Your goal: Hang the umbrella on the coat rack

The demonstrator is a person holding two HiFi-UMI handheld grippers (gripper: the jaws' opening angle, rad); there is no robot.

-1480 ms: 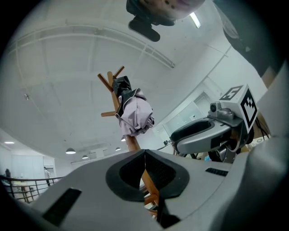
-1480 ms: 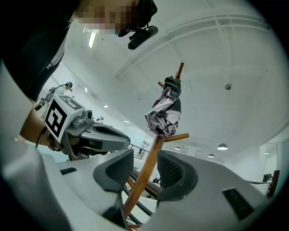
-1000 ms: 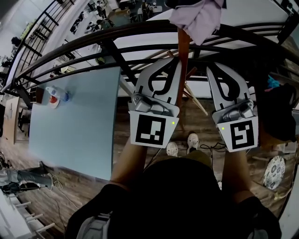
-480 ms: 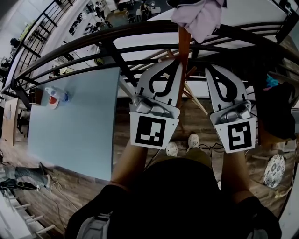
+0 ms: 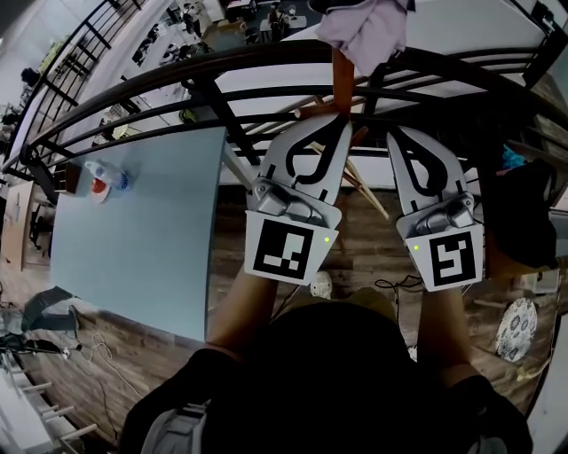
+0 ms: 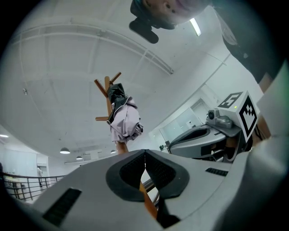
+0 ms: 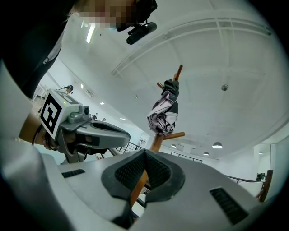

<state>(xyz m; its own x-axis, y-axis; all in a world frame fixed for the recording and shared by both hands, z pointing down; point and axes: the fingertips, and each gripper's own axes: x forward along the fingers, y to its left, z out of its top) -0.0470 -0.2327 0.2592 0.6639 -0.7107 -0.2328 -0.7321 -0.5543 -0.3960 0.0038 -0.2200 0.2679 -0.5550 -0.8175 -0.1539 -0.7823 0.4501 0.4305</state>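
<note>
A folded lilac-grey umbrella (image 5: 366,25) hangs from the top of the wooden coat rack (image 5: 342,69). In the left gripper view the umbrella (image 6: 124,120) drapes below the rack's upper pegs (image 6: 107,88). In the right gripper view it (image 7: 164,113) hangs above a side peg (image 7: 174,135). My left gripper (image 5: 341,121) is shut and holds nothing, its tip close in front of the pole. My right gripper (image 5: 394,134) is shut and empty, a little to the right of the pole. The jaws of both meet at their tips (image 6: 145,152) (image 7: 145,152), apart from the umbrella.
A black railing (image 5: 177,78) curves just beyond the rack. A pale blue table (image 5: 151,248) at the left carries a bottle (image 5: 99,181). The rack's wooden legs (image 5: 366,188) spread over the plank floor. A dark bag (image 5: 525,222) and a round patterned disc (image 5: 515,328) are at the right.
Both grippers have stayed almost in place, with the right one edging slightly left. The umbrella still hangs on the rack.
</note>
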